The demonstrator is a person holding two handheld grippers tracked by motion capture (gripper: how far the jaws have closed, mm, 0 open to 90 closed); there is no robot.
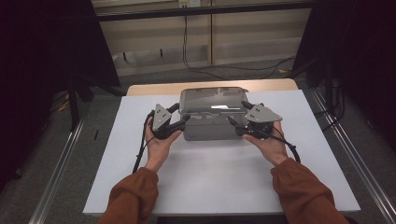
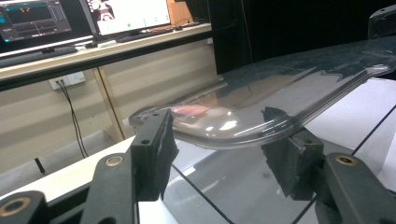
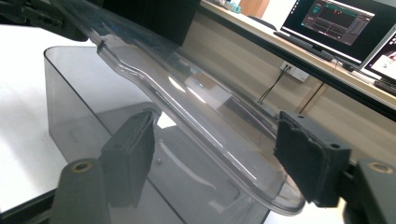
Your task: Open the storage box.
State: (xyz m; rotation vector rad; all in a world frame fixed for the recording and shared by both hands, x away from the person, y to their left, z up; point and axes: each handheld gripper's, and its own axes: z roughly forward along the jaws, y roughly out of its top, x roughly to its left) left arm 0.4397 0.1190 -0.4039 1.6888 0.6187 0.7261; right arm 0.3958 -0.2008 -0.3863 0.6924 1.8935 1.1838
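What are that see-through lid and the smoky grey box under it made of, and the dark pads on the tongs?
The clear rounded lid looks like thin glossy plastic: it mirrors the lights and shows what lies behind it. The smoky grey box seems a thicker tinted plastic, still see-through. The dark pads look like matte foam or rubber, with rough, crumbled edges; which of the two is hard to tell.

A white table stands on grey floor. Beyond it, a beige wall with a socket and cables. A desk carries lit monitors. Dark curtains flank both sides.
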